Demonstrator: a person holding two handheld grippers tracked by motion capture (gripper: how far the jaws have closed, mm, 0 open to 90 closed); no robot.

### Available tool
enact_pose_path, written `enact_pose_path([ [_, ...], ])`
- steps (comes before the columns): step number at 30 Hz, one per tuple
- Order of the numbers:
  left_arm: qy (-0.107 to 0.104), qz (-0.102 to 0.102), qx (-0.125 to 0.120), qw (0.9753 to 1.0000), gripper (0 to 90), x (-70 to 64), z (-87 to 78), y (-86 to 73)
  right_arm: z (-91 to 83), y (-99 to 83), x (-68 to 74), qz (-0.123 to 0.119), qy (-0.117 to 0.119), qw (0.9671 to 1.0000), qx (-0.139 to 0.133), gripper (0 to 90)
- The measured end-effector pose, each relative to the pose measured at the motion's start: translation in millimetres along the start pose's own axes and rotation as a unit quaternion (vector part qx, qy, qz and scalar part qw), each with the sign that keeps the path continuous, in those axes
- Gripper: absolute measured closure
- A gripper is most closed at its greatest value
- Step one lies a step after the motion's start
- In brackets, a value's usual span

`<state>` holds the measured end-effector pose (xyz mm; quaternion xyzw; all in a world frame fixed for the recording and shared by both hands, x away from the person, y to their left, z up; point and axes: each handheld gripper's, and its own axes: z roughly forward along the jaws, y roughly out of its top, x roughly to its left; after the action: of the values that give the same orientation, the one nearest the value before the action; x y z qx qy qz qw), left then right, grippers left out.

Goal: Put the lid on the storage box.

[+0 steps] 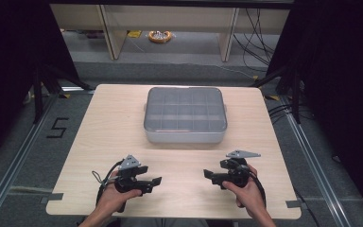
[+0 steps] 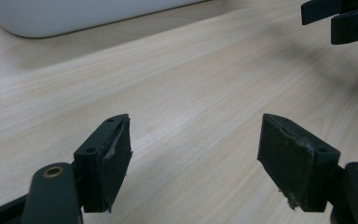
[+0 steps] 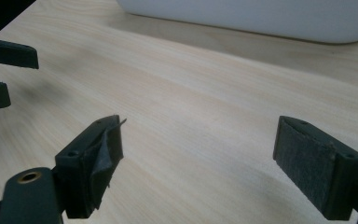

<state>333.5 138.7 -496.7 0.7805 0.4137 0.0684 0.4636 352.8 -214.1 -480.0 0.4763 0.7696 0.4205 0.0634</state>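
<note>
A grey plastic organizer box (image 1: 185,115) with a clear lid over a grid of compartments sits at the middle back of the wooden table (image 1: 108,127). Its pale wall shows at the top of the left gripper view (image 2: 74,18) and of the right gripper view (image 3: 261,16). My left gripper (image 1: 153,182) is held low over the table near the front edge, jaws wide open with nothing between them (image 2: 193,161). My right gripper (image 1: 208,176) faces it from the right, also open and empty (image 3: 198,168). The two grippers point toward each other, a short gap apart.
Bare wood lies between the grippers and the box. Beyond the table's far edge are shelf legs, cables (image 1: 260,33) and a yellow ring-shaped object (image 1: 159,36) on the floor. Black tripod stands (image 1: 47,80) flank the table.
</note>
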Motion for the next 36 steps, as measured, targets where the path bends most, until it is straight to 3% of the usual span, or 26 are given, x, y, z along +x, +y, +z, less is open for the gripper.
enact_pose_path([
  [3,0.001,0.0,0.003,1.0,25.0,-1.7,-1.4,-3.1,-0.4,-3.0,0.6,0.0,-0.004,1.0,0.005,16.8],
  [4,0.003,0.003,0.005,1.0,25.0,-2.1,-2.2,-4.2,-2.4,-3.9,4.0,0.015,-0.003,0.9998,0.012,16.7],
  [5,0.0,0.001,0.004,1.0,25.0,-2.4,-1.9,-5.6,-1.3,-5.0,1.7,-0.002,-0.006,1.0,0.005,16.7],
  [6,-0.001,0.002,0.004,1.0,25.0,-2.8,-2.4,-7.1,-1.3,-6.3,3.7,0.007,-0.007,0.9999,0.009,16.7],
  [7,0.0,0.002,0.006,1.0,25.0,-3.3,-3.1,-8.5,-0.9,-7.4,2.3,-0.002,-0.006,0.9999,0.008,16.7],
  [13,0.007,0.012,0.004,0.9999,24.9,-7.7,-8.2,-14.8,-3.0,-14.5,6.8,-0.006,0.007,0.9998,0.016,16.7],
  [17,0.009,0.016,0.005,0.9998,24.8,-9.7,-9.7,-20.3,-5.3,-18.3,11.6,-0.014,-0.003,0.9997,0.018,16.7],
  [18,0.012,0.03,0.014,0.9994,24.8,-8.7,-11.4,-21.5,-6.7,-19.4,12.9,-0.017,0.0,0.9997,0.018,16.7],
  [20,0.017,0.03,0.008,0.9994,24.7,-12.1,-11.8,-24.8,-7.6,-22.4,17.7,-0.006,0.001,0.9997,0.024,16.7],
  [24,0.018,0.052,0.014,0.9984,24.3,-14.5,-16.5,-30.1,-9.0,-27.2,19.5,-0.032,-0.007,0.9991,0.028,16.7],
  [25,0.016,0.045,0.008,0.9988,24.1,-16.3,-16.6,-31.8,-8.8,-29.1,20.8,-0.03,-0.003,0.9991,0.031,16.7],
  [27,0.013,0.049,0.017,0.9986,23.6,-16.6,-20.7,-34.6,-10.4,-32.5,22.0,-0.038,-0.008,0.9987,0.034,16.7],
  [29,0.014,0.036,0.008,0.9992,22.6,-20.1,-22.8,-37.5,-11.9,-36.6,24.7,-0.031,-0.004,0.9987,0.04,16.7],
  [31,0.014,0.052,0.007,0.9985,21.0,-20.9,-26.4,-39.5,-13.5,-40.3,27.1,-0.044,-0.003,0.9981,0.042,16.7],
  [35,0.009,0.049,0.008,0.9987,19.2,-23.7,-31.8,-43.3,-17.0,-46.8,31.7,-0.057,-0.004,0.9971,0.051,16.7],
  [36,0.004,0.039,0.004,0.9992,18.9,-25.3,-32.1,-44.6,-18.6,-48.0,33.1,-0.055,0.001,0.9969,0.057,16.7],
])
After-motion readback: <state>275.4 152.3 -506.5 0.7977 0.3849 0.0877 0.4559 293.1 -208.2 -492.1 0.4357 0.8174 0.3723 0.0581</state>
